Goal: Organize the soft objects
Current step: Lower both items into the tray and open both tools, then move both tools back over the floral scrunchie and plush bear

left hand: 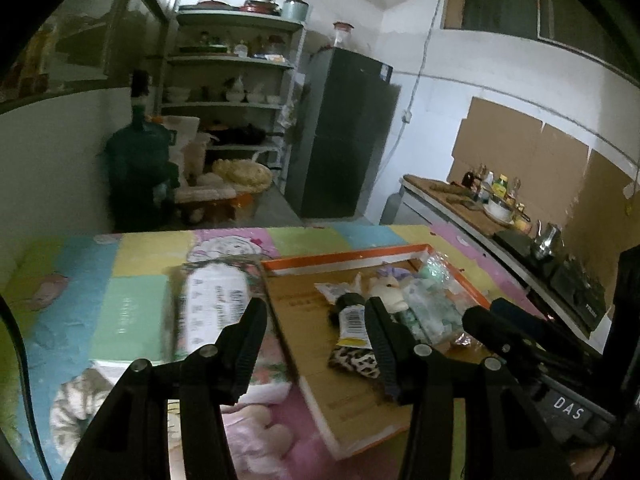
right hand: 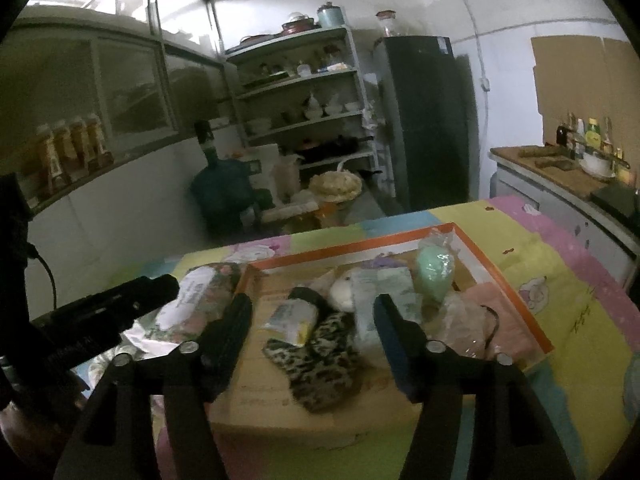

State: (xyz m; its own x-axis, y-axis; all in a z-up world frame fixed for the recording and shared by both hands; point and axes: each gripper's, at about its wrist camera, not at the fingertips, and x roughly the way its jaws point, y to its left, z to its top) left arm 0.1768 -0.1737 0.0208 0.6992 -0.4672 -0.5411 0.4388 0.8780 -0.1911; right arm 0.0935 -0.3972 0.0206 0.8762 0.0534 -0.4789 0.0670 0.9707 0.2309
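Note:
A shallow cardboard box with an orange rim lies on the pastel-covered table. In it are a leopard-print fabric piece with a paper label, a white plush toy, a mint-green item in clear wrap and a pink cloth. My right gripper hangs open above the leopard piece, its pads clear of it. My left gripper is open over the box's left edge, holding nothing. A floral wrapped packet lies just outside the box, to the left.
The patchwork table cover spreads left of the box. Beyond the table stand a shelf of dishes, a dark fridge and a large water jug. A counter with bottles and a bowl runs along the right wall.

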